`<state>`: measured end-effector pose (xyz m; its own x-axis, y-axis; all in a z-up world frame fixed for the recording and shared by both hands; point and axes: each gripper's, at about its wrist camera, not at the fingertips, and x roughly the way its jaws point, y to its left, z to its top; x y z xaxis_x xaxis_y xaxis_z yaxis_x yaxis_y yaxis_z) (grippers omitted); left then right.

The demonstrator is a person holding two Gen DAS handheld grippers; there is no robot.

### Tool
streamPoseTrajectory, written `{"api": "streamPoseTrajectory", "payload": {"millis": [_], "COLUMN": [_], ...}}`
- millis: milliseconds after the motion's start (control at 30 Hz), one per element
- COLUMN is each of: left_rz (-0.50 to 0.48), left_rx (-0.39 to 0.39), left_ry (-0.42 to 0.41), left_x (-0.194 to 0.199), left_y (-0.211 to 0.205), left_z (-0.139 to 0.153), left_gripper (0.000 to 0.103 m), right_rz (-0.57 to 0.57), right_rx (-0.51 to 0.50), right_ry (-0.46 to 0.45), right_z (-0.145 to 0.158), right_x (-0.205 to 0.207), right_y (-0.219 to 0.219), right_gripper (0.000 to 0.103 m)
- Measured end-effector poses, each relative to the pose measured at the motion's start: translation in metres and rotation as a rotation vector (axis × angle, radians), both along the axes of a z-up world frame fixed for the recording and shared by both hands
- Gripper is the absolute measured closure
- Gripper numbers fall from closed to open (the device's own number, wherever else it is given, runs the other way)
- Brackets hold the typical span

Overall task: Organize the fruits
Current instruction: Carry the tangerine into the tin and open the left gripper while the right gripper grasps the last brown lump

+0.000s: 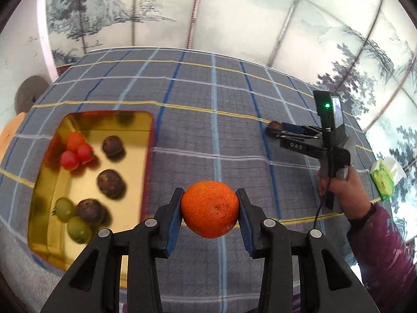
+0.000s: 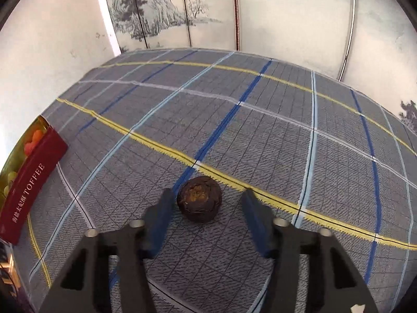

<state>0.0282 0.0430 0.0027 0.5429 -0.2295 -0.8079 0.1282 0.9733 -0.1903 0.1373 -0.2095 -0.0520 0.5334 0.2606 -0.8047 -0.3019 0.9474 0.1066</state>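
1. By the left edge of the bench [image 1: 208, 99], which has a grey-blue checked cloth on it, sits the flat toffee tin [image 1: 152, 156], gold inside and red outside. It already holds small red, brown and green round fruits.
2. The red side of the tin reads "TOFFEE", with some Chinese words next to it that I cannot read.
3. Just right of the tin, near the front edge of the bench, the left claw [image 1: 209, 195] is squeezing the round orange mandarin [image 1: 210, 208] from both sides. The mandarin is up in the air, not on the cloth.
4. I think this step is carrying the mandarin to the tin. The next move needs a short trip left, then a gentle drop into a free gold spot, so nothing gets bumped.
5. Toward the right side of the bench, the small dark brown round fruit [image 2: 199, 199] lies on the cloth beside a yellow stripe.
6. The right claw [image 2: 207, 194] stands around it with its blue pads apart, not pinching yet. It needs to squeeze and then lift.
7. Small letters on the right claw's body are too blurry to read.
8. By the right edge lies a green tissue pack [image 1: 383, 180]; its print is too small to read.
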Motion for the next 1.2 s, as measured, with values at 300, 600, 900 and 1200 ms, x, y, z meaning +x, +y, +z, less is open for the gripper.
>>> {"api": "streamPoseTrajectory", "payload": {"millis": [300, 600, 900, 1200], "left_rz": [0.158, 0.249, 0.176, 0.144], "left_rx": [0.045, 0.061, 0.063, 0.092], "left_ry": [-0.042, -0.017, -0.009, -0.006], "left_x": [-0.027, -0.039, -0.035, -0.031], "left_y": [0.065, 0.115, 0.103, 0.094], "left_z": [0.005, -0.015, -0.031, -0.042], "left_gripper": [0.062, 0.062, 0.062, 0.062], "right_rz": [-0.027, -0.027, -0.037, -0.037], "right_rx": [0.102, 0.068, 0.039, 0.017], "right_ry": [-0.054, -0.046, -0.032, -0.023], "right_z": [0.018, 0.01, 0.006, 0.003], "right_x": [-0.068, -0.1, -0.099, -0.096], "right_y": [0.007, 0.025, 0.026, 0.032], "right_gripper": [0.073, 0.073, 0.073, 0.072]}}
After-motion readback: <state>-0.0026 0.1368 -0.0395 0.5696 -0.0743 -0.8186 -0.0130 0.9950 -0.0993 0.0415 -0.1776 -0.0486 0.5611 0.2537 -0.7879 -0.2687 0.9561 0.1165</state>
